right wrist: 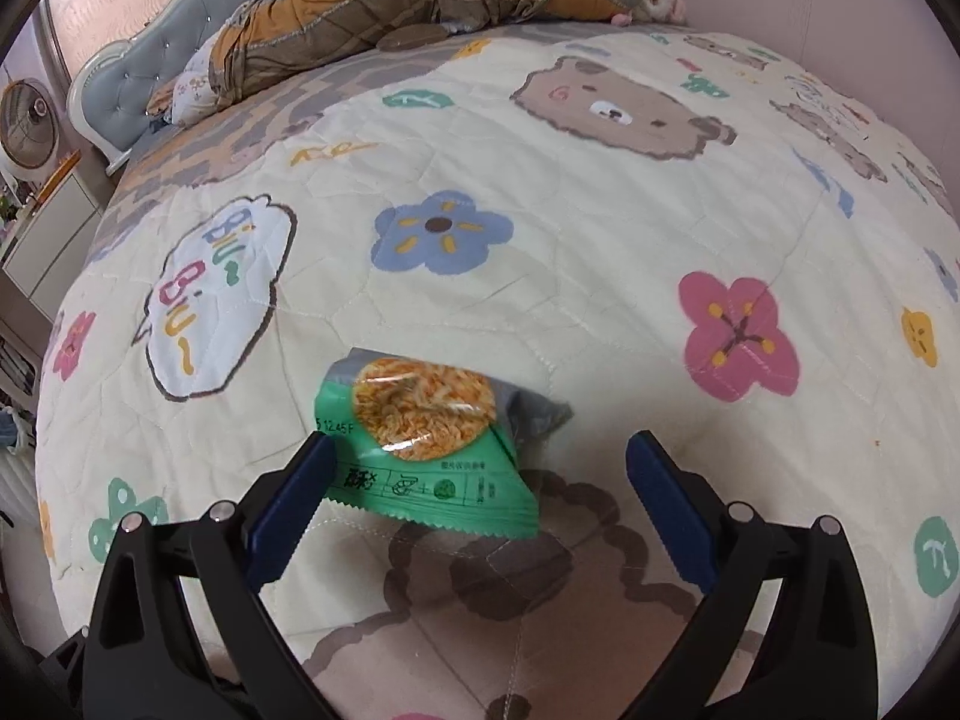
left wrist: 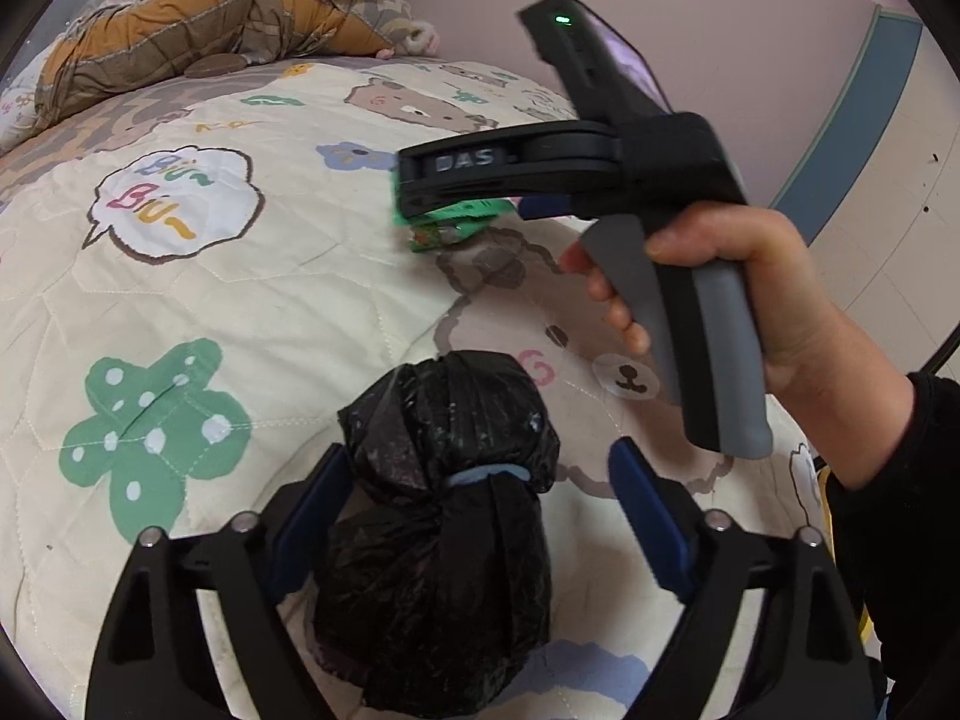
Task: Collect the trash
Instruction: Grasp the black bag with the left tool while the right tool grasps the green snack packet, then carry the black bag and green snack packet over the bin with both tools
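Left hand-held gripper: jaws apart, straddling a tied black trash bag on the bed quilt; left pad near the bag, contact uncertain. Right hand-held gripper: jaws wide, empty, poised over a green snack wrapper lying flat on the quilt, one pad at its edge. Crumpled brown-orange duvet lay farthest, by the headboard. Progress judged early: wrapper ungrasped, bag not yet opened.

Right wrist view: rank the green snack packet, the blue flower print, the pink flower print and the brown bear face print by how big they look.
1. Green snack packet, though it lies nearest the camera
2. Brown bear face print
3. Blue flower print and pink flower print: about alike, not ranked
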Action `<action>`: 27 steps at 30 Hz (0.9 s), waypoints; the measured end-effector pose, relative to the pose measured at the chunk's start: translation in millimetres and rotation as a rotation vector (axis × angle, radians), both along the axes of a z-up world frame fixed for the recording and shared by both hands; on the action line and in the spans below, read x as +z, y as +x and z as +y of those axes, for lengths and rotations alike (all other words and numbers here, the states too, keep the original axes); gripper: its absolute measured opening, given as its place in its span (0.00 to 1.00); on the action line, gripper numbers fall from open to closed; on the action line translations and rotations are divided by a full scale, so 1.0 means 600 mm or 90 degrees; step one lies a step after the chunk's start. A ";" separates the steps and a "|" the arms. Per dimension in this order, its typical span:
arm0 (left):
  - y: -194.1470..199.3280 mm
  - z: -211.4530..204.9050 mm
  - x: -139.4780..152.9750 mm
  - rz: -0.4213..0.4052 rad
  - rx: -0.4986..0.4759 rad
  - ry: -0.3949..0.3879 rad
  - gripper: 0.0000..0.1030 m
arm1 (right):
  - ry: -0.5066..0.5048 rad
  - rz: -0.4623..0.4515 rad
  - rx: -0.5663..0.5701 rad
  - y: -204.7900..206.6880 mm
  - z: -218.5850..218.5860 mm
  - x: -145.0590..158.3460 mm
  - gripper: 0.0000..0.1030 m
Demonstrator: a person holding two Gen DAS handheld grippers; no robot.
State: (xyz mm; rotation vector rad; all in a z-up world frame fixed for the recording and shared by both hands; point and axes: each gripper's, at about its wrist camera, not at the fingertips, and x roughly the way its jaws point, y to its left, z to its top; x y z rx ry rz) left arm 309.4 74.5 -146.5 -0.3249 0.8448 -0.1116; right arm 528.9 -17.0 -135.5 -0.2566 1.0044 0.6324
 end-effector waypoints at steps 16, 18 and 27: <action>-0.028 -0.018 0.016 -0.039 -0.052 -0.014 0.28 | 0.063 0.016 -0.035 -0.010 -0.017 0.016 0.16; -0.036 -0.018 0.024 -0.044 -0.056 -0.012 0.28 | 0.072 0.004 -0.033 -0.021 -0.027 0.036 0.16; -0.084 -0.024 0.066 -0.066 -0.060 -0.010 0.28 | 0.126 0.006 -0.044 -0.083 -0.101 0.098 0.15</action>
